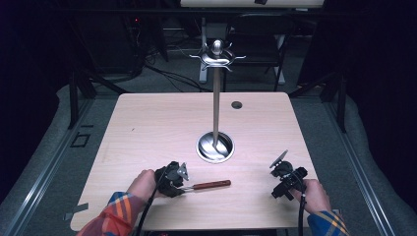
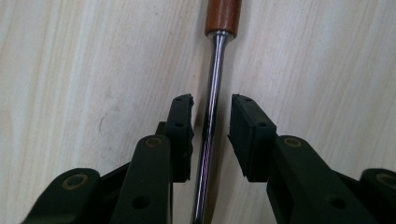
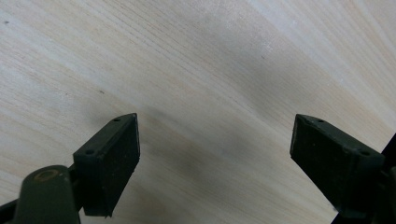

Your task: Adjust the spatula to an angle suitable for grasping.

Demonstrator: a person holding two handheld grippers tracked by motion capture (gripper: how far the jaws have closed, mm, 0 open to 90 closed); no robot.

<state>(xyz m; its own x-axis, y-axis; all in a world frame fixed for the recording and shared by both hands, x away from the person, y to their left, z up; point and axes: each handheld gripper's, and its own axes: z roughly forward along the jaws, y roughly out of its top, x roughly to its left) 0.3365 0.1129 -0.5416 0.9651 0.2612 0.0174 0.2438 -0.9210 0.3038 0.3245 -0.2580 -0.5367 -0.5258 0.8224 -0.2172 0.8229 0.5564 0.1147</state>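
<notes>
Left tool straddles utensil's steel shaft — unclamped.

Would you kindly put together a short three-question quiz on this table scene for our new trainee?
1. True or false: the left gripper has its fingers on either side of the tool's metal shaft.
2. What colour is the tool's handle: A green, B reddish-brown, C white?
3. Fill in: the metal stand rises from a round ____ base on the table.

Key: 1 true, with gaps on both sides of the shaft. 2 B. 3 silver. The right gripper is open over bare wood.
</notes>
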